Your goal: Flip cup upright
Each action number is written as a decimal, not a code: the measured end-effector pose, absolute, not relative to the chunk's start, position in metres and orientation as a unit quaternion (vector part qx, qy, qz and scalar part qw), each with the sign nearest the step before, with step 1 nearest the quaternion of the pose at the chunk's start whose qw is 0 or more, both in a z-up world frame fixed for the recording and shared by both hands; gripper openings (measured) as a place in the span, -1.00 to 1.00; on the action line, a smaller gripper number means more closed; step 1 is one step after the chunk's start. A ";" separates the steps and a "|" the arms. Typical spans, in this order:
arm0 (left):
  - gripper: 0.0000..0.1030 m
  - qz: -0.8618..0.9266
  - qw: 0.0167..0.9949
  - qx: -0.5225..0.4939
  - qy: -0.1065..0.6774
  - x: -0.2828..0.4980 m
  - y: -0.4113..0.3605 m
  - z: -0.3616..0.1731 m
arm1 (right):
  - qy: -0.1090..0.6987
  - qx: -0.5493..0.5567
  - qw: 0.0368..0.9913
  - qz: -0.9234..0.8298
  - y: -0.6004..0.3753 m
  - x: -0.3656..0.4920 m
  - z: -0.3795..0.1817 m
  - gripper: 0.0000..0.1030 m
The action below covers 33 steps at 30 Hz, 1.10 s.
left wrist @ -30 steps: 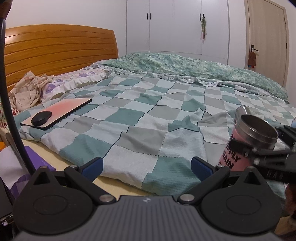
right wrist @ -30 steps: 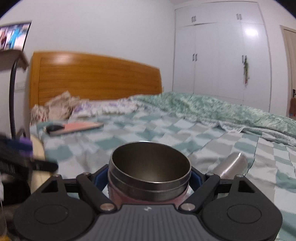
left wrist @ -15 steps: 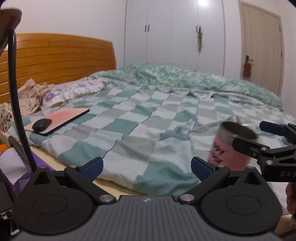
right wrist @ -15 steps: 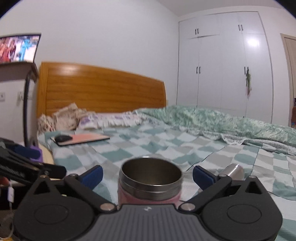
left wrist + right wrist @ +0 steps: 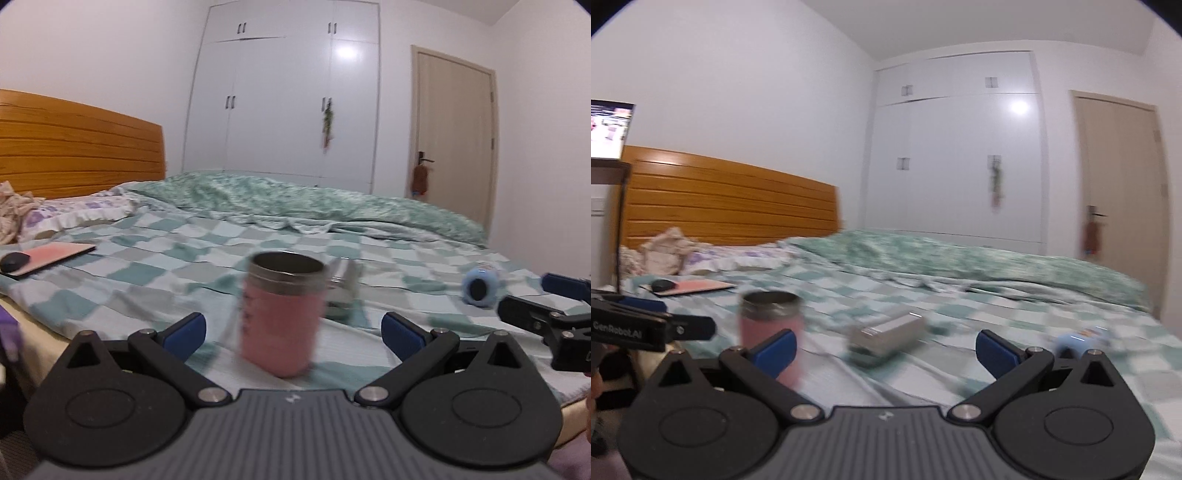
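Observation:
The pink cup (image 5: 279, 314) with a steel rim stands upright on the checked bedspread (image 5: 155, 269), open end up. It sits just ahead of my left gripper (image 5: 291, 330), which is open and empty. In the right wrist view the cup (image 5: 771, 325) stands at the left, behind the left fingertip. My right gripper (image 5: 884, 349) is open and empty; it shows at the right edge of the left wrist view (image 5: 546, 299).
A steel cup (image 5: 886, 338) lies on its side behind the pink cup. A light blue cup (image 5: 480, 288) lies on its side to the right. A mouse on a pink pad (image 5: 48, 256) lies at the left. The bed's near edge runs below the grippers.
My right gripper opened and let go of the pink cup, then drew back to the right. The cup now stands on the bed. My left gripper swung toward the cup.

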<state>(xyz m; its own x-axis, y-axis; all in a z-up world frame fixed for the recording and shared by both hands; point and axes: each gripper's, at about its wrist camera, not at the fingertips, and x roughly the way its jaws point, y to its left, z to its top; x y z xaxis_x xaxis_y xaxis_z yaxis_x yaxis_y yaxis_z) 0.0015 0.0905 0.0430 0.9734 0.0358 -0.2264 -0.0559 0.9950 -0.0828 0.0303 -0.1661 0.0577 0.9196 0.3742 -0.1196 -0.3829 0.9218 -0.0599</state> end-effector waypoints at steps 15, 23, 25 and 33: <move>1.00 0.003 0.996 0.004 0.086 0.000 0.015 -0.001 | 0.049 -0.039 0.997 0.052 -0.257 -0.018 0.006 1.00; 1.00 0.006 0.997 0.001 0.077 -0.002 0.016 -0.004 | 0.033 -0.051 0.997 0.040 -0.254 -0.031 0.003 1.00; 1.00 0.006 0.997 0.006 0.074 -0.003 0.014 -0.005 | 0.033 -0.054 0.997 0.038 -0.253 -0.031 0.002 1.00; 1.00 0.001 0.997 0.019 0.069 -0.003 0.008 -0.008 | 0.038 -0.053 0.997 0.038 -0.252 -0.028 0.001 1.00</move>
<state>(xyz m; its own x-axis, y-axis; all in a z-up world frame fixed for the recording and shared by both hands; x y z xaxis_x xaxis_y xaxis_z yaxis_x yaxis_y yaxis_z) -0.0033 0.0080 -0.0076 0.9904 0.0050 -0.1385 0.0003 0.9993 0.0382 -0.0285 -0.2517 0.0014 0.9942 0.0718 -0.0799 -0.0798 0.9916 -0.1022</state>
